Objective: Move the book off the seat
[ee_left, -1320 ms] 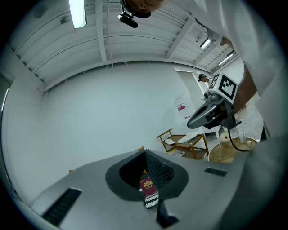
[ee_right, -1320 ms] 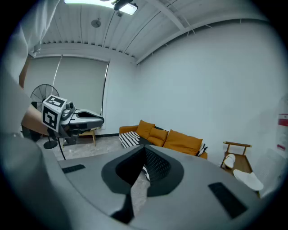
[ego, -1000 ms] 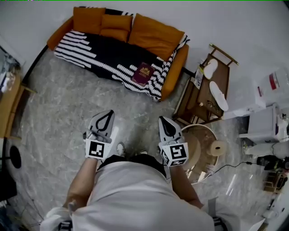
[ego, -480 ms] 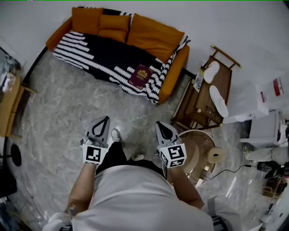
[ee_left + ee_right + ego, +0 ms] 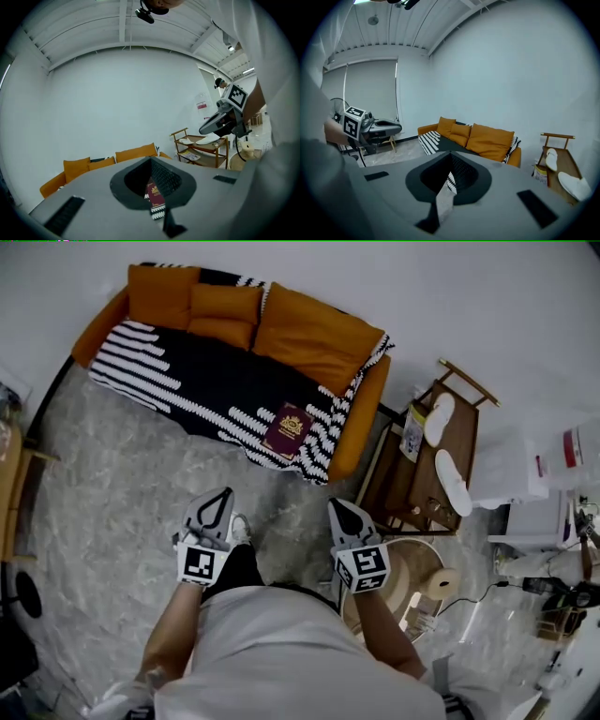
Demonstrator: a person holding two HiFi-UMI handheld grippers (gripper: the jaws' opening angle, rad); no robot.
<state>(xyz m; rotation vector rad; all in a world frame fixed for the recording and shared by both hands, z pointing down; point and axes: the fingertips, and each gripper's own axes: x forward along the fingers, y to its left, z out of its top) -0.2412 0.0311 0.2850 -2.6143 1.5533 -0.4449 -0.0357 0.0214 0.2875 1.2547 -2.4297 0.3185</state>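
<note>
Plainly, maroon gold-crested book (image 5: 288, 429) lies flat, left hand-held gripper (image 5: 224, 493) and right hand-held gripper (image 5: 335, 505) pressed together.

the head view looks steeply down from above the person, with the sofa (image 5: 314, 334) far ahead at the top. both gripper views sit low and look nearly level toward that sofa and the rack (image 5: 417, 484), which all three views share. the left gripper view also catches the right gripper (image 5: 204, 129), and the right gripper view catches the left gripper (image 5: 396, 126).
</note>
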